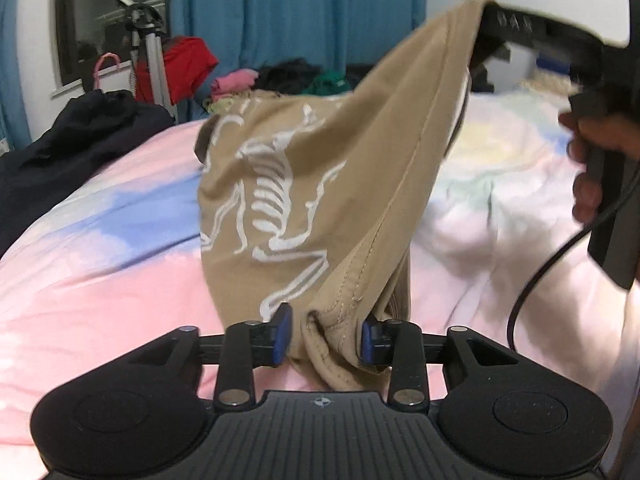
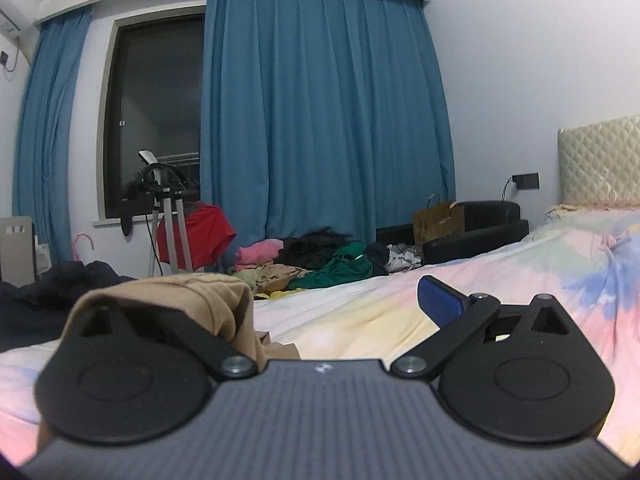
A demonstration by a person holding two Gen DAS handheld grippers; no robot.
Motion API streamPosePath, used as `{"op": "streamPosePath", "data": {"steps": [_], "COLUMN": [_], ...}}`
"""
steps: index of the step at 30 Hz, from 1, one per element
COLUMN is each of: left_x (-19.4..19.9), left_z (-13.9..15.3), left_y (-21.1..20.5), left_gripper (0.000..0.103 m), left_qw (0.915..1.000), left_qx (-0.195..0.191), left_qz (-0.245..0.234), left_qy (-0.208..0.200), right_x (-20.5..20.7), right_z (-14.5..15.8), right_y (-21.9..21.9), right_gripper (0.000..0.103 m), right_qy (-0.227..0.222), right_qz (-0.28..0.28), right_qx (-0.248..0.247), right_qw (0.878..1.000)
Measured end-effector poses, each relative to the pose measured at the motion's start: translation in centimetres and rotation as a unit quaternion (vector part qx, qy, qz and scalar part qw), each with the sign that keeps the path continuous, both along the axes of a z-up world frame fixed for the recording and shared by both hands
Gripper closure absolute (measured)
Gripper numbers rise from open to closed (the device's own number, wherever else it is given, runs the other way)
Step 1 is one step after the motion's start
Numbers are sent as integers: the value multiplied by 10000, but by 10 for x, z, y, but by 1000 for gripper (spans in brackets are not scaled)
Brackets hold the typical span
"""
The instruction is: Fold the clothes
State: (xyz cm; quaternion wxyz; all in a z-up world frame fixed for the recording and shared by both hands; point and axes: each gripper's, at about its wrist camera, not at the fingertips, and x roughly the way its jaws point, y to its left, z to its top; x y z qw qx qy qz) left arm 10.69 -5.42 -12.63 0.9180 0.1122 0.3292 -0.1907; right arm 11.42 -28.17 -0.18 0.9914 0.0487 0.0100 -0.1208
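Note:
A tan garment with a white skeleton print hangs above the pastel bedspread. My left gripper is shut on its bunched hem, blue pads pressing the fabric from both sides. My right gripper holds up the garment's other end at the upper right. In the right wrist view the right gripper stands wide open; the tan fabric drapes over its left finger and hides that pad, while the right blue pad is bare.
A pile of mixed clothes lies at the far side of the bed. A dark garment lies at the left. A tripod stand with a red shirt, blue curtains, a black armchair and a headboard are behind.

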Motion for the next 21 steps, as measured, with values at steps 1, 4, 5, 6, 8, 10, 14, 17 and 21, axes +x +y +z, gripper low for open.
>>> {"op": "streamPosePath", "data": {"steps": [1,4,5,6,8,10,14,17,21], "left_x": [1,4,6,8,13,16,15,14,17], "left_z": [-2,-7,-7,-6,-3,3,27,59,136], "left_y": [-2,-1,1,5,12,21,50,72,91], "left_gripper": [59,43,38,36,33,33,27,21,21], "left_qw": [9999,9987,9985,9984,9975,9953,9813,9619,9343], "left_qx": [144,483,485,438,339,209,-442,-803,-1112], "left_qz": [-1,163,255,365,617,941,1750,2303,2661], "left_qy": [18,23,29,55,47,-77,-666,-1240,-2094], "right_x": [-1,0,1,2,5,9,9,7,-3], "right_z": [0,0,-1,-2,-4,-7,-9,8,61], "right_y": [1,3,3,2,1,-3,-10,-5,12], "right_gripper": [2,2,2,2,2,2,2,2,2], "right_qy": [3,71,118,166,271,375,476,476,71], "right_qz": [-10,-64,-97,-129,-198,-298,-427,-338,-59], "right_qx": [-27,-113,-95,-77,-22,123,477,540,426], "right_qw": [10000,9999,9998,9997,9994,9988,9968,9968,9991]}}
